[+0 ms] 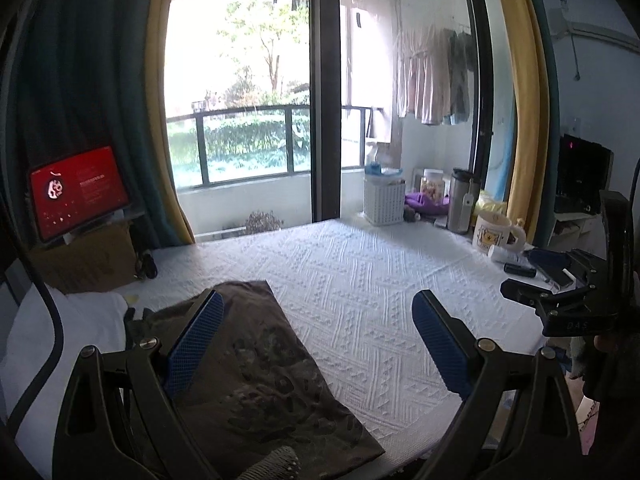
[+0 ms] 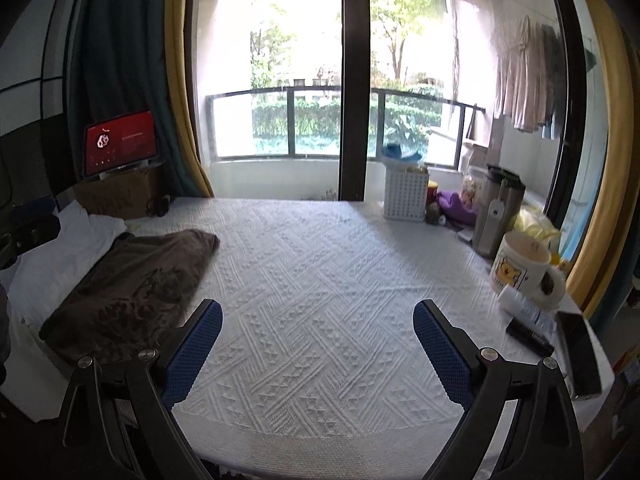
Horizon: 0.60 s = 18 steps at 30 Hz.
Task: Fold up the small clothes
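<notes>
So the worktop has this white textured cover on it, and the brown shirt is lying folded flat on the left side, partly on top of a white garment that sticks out at the far-left edge. In the left wrist view the brown shirt runs right under the left claw, its faded print facing up.

Left claw is wide apart, nothing between the blue pads, just hanging over the near part of the shirt and the bare cover. Right claw is the same deal: fingers spread, holding nothing, over the middle-near part of the worktop with the shirt off to its left. From the left view you can also see the right claw from the side at the right edge.

Far right there's a white basket, a steel tumbler, and a cat mug nearer. A red-screened tablet sits on a cardboard box at the far left.
</notes>
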{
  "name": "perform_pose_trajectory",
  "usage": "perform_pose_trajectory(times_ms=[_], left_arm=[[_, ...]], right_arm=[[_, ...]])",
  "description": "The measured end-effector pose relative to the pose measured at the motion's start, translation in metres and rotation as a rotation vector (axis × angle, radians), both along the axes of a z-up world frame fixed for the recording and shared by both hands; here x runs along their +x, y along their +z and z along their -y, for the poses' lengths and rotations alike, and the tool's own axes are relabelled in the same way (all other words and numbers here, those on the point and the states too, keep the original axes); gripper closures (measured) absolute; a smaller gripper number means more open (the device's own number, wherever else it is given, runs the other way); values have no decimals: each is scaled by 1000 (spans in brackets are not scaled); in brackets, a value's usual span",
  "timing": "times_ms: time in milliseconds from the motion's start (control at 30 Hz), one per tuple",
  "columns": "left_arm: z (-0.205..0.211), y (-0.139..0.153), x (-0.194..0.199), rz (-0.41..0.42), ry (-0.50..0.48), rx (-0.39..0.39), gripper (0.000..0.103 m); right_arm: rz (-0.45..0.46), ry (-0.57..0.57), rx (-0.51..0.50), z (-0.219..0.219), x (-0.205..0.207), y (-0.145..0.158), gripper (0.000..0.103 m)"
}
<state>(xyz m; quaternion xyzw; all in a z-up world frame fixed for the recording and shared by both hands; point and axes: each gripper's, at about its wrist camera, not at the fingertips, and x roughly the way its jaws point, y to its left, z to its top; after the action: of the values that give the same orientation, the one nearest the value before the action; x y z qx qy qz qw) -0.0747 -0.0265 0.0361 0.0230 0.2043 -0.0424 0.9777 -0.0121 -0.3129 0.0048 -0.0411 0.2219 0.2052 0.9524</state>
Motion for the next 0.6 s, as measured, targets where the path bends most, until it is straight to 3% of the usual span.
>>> perform_pose_trajectory(times_ms=[600], left_arm=[[-19,23,-35,98,39,-12,8]], right_arm=[[113,14,-32,-22,-34,51,6]])
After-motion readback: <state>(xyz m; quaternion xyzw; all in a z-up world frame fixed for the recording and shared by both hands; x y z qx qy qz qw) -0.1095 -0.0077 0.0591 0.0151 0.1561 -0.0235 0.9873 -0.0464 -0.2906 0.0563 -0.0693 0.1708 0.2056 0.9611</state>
